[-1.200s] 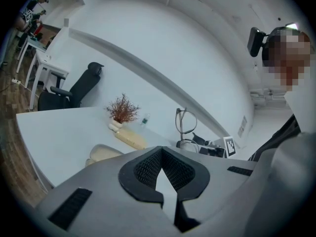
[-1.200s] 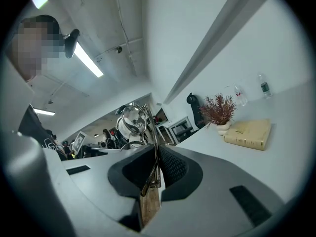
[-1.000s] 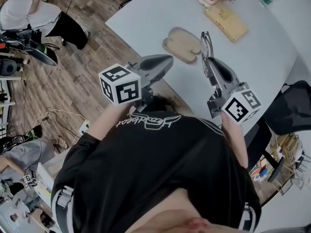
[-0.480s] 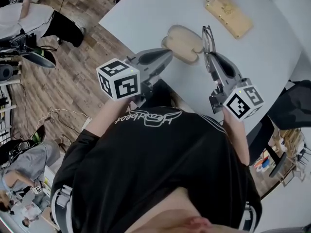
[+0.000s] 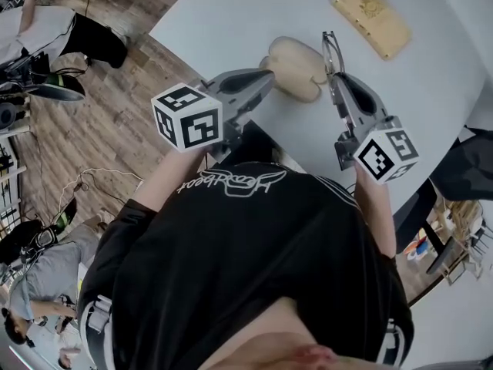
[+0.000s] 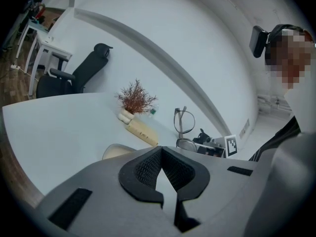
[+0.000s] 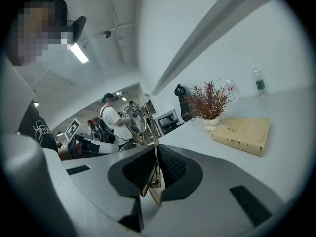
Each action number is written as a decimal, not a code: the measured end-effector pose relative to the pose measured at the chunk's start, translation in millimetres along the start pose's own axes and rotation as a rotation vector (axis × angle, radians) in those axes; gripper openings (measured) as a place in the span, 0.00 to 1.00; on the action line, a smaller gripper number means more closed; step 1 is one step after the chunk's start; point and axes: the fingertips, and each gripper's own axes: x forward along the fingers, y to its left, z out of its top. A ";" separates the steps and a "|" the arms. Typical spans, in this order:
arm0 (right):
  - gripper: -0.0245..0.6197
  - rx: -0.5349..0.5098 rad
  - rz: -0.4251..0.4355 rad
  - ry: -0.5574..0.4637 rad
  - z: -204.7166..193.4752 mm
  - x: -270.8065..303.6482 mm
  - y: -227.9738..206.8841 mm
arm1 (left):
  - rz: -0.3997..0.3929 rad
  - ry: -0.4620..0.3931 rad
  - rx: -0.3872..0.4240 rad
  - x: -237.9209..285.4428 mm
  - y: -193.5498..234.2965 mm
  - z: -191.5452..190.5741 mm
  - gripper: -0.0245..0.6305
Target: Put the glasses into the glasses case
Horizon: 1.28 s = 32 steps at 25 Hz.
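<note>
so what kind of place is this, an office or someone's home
Most likely an office or lab workspace, not a home: a big white table, a black office chair near it, and a wood floor with loose cables where other people are busy.

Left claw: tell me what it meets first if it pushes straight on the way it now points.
Probably the glasses case. In the head view the left claw points at this beige case just ahead on the table. Its height is unclear, so it could pass over.
</note>
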 end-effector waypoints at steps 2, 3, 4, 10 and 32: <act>0.08 -0.004 -0.004 0.012 -2.1 6.1 -1.6 | 0.004 0.006 -0.004 -0.8 6.0 0.6 0.05; 0.08 -0.002 -0.003 0.015 -3.4 8.5 -2.0 | 0.007 0.006 -0.007 -1.7 8.7 0.5 0.05; 0.08 -0.001 -0.003 0.019 -4.5 10.7 -2.7 | 0.011 0.006 -0.010 -2.4 11.3 0.4 0.05; 0.08 -0.053 -0.023 0.052 -11.7 27.1 -8.4 | 0.018 0.010 -0.059 -1.6 28.0 -0.7 0.05; 0.08 -0.345 -0.064 0.341 -102.1 62.3 -30.1 | 0.055 0.052 -0.128 6.9 52.8 -17.7 0.05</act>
